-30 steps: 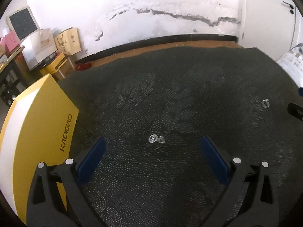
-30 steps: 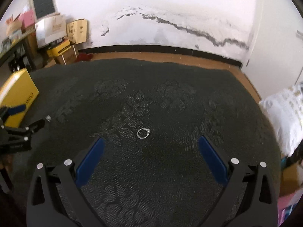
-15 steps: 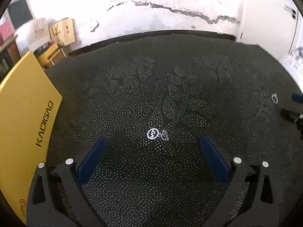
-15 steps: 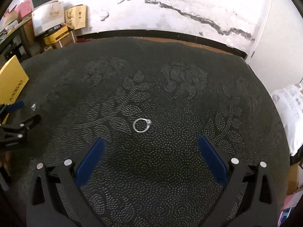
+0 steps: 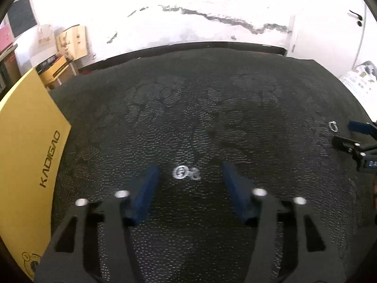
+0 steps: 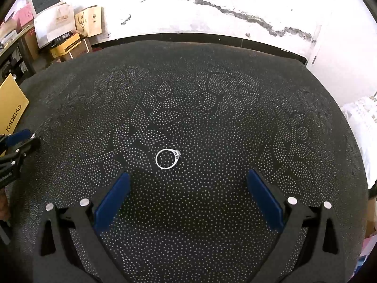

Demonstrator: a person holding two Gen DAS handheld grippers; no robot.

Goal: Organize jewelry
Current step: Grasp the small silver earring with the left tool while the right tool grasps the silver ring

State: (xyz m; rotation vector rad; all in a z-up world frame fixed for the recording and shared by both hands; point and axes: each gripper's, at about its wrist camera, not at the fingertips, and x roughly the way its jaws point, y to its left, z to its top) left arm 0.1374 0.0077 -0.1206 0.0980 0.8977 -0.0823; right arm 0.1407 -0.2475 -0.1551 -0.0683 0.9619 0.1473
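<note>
A small silver charm [image 5: 186, 173] lies on the black dotted mat [image 5: 202, 108]. It sits between the blue fingertips of my left gripper [image 5: 190, 167]. The jaws are closing, and a gap shows between each pad and the charm. A thin silver ring with a small stone [image 6: 167, 158] lies on the mat just ahead of my right gripper [image 6: 189, 175], which stands open and holds nothing. The same ring [image 5: 333, 126] shows at the far right of the left wrist view, beside the right gripper's fingers [image 5: 360, 127].
A yellow box [image 5: 28, 146] lies on the mat's left side, close to my left gripper. Cardboard boxes and bags [image 6: 68, 33] are stacked by the cracked white wall. A white printed cloth [image 6: 362, 122] lies past the mat's right edge.
My left gripper's jaws have narrowed around the silver charm. My right gripper has come down closer to the ring, which now looks larger.
</note>
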